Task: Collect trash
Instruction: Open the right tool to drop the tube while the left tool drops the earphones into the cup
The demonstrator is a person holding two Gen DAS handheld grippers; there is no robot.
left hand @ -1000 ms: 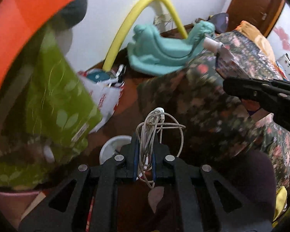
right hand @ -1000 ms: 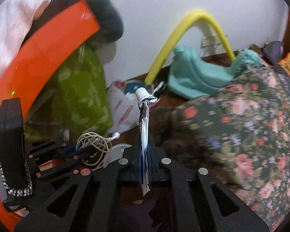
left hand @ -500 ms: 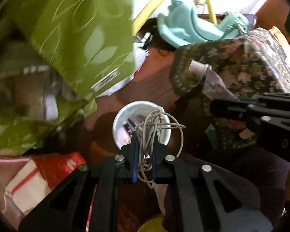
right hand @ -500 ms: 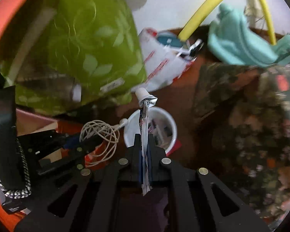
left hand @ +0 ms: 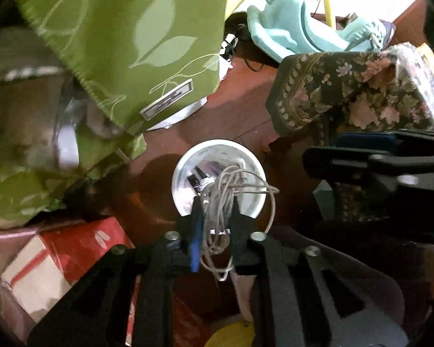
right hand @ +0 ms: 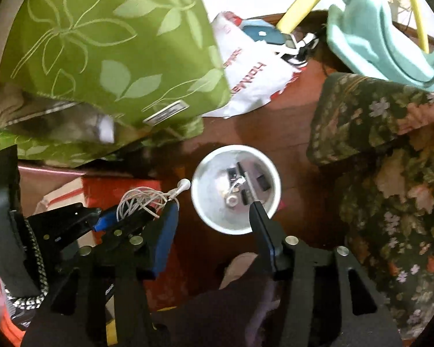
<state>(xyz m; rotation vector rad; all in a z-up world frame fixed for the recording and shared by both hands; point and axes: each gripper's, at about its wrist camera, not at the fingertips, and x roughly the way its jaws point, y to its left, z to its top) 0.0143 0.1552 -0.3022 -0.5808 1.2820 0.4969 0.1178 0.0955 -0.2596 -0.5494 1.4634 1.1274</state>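
A small round white bin [left hand: 180, 173] stands on the wooden floor, straight below both grippers. My left gripper [left hand: 215, 205] hangs over its near rim. Its jaws are opening, and the tangled white cable [left hand: 220, 190] still sits between the pads without having dropped. In the right wrist view my right gripper [right hand: 212, 205] is over the same bin [right hand: 209, 212]. Its jaws are opening wide with nothing between them. The squeezed tube [right hand: 235, 186] with its white cap lies inside the bin among other scraps. The cable [right hand: 141, 199] shows to the left there.
A green leaf-print cushion [left hand: 115, 43] leans at the left, over a red and white box [left hand: 72, 254]. A dark floral cloth [left hand: 347, 95] hangs at the right. Behind lie a white plastic bag [right hand: 251, 75], a teal plastic shape [right hand: 370, 29] and a yellow hoop [right hand: 301, 8].
Both grippers came down over the white bin. The right jaws opened and the tube fell into the bin. The left jaws parted a little around the cable.
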